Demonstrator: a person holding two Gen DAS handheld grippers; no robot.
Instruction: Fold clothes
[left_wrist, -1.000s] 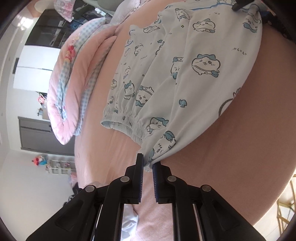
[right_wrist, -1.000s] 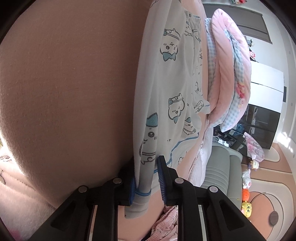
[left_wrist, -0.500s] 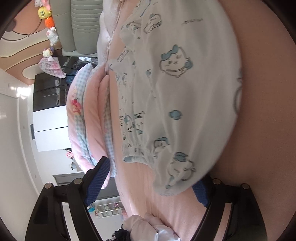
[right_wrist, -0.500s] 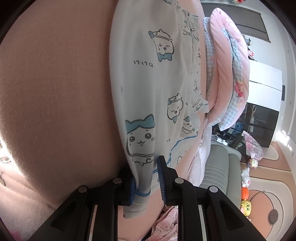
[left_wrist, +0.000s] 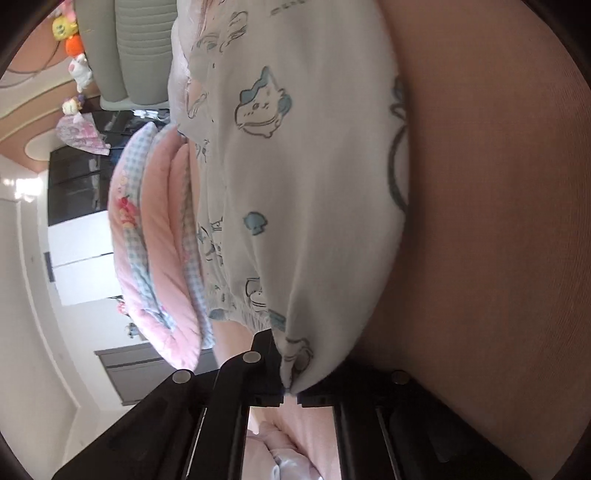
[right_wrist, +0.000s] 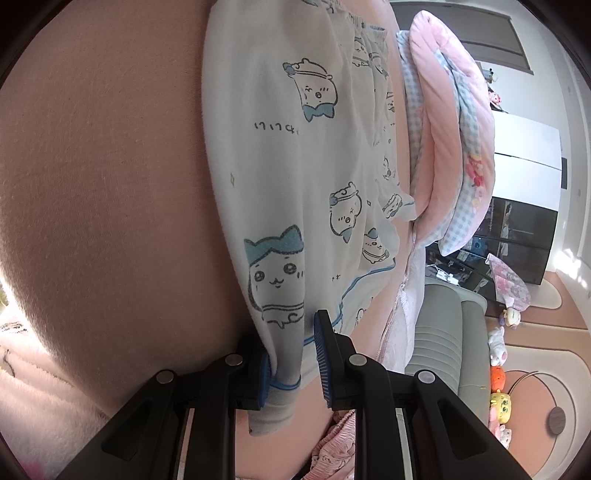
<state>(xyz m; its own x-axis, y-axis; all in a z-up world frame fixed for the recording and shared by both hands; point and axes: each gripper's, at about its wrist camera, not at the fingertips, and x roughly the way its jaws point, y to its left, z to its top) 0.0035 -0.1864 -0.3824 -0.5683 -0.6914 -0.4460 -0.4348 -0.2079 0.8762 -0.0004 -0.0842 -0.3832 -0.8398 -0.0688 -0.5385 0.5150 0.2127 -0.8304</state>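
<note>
A white pyjama garment (left_wrist: 314, 177) with blue cartoon animal prints lies folded on a pink bed sheet (left_wrist: 498, 221). My left gripper (left_wrist: 291, 384) is shut on the garment's elastic hem corner, cloth bunched between its jaws. In the right wrist view the same garment (right_wrist: 295, 166) runs away from my right gripper (right_wrist: 291, 354), which is shut on the blue-piped edge of it, with the cloth hanging down between the blue pads (right_wrist: 321, 354).
A rolled pink and blue-check quilt (left_wrist: 155, 251) lies beside the garment, also in the right wrist view (right_wrist: 450, 147). A grey padded headboard (right_wrist: 439, 332) and plush toys (right_wrist: 498, 369) are beyond. Pink ruffled cloth (right_wrist: 332, 443) lies under my right gripper.
My left gripper opened wide around the hem corner, then shut on it. My right gripper kept its hold while the garment spread wider across the sheet.
</note>
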